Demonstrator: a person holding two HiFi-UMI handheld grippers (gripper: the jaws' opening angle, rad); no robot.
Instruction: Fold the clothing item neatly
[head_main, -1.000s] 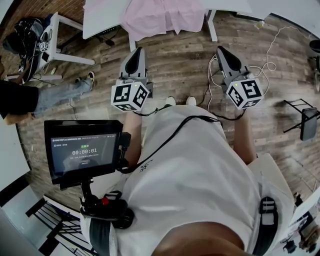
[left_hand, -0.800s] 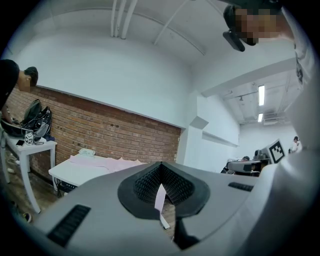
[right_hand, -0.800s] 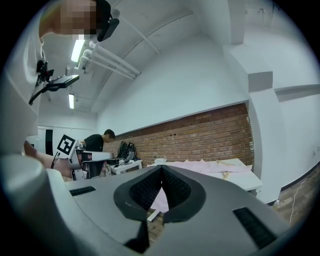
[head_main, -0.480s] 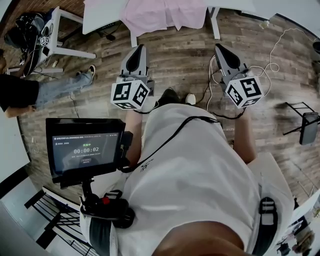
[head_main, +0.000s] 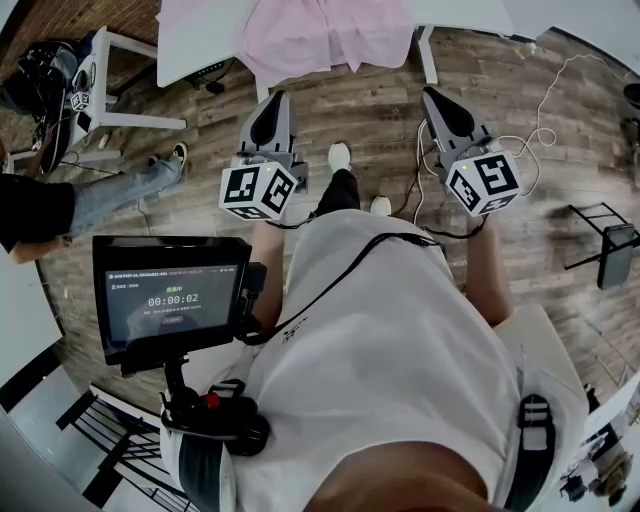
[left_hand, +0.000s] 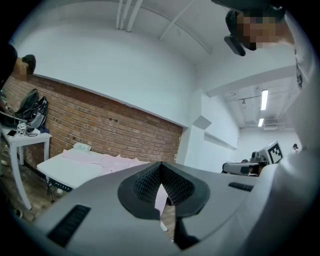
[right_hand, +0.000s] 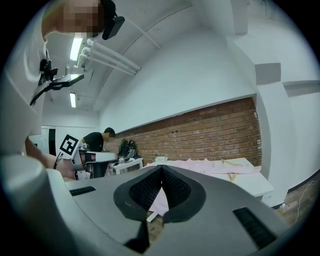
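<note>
The pink clothing lies on the white table in front of you, and part of it hangs over the edge. Your left gripper and right gripper are well apart from it, fingers pressed together, holding nothing. If you pull only the hanging part, it could all slide to the floor. You might also trip on the white cable.

The place looks like a recording lab or studio. It is a bare white room with a brick wall, strip lights overhead and a plank floor. White tables stand at 12 o'clock, loose cables trail at 2, and a timer screen sits at 9.
</note>
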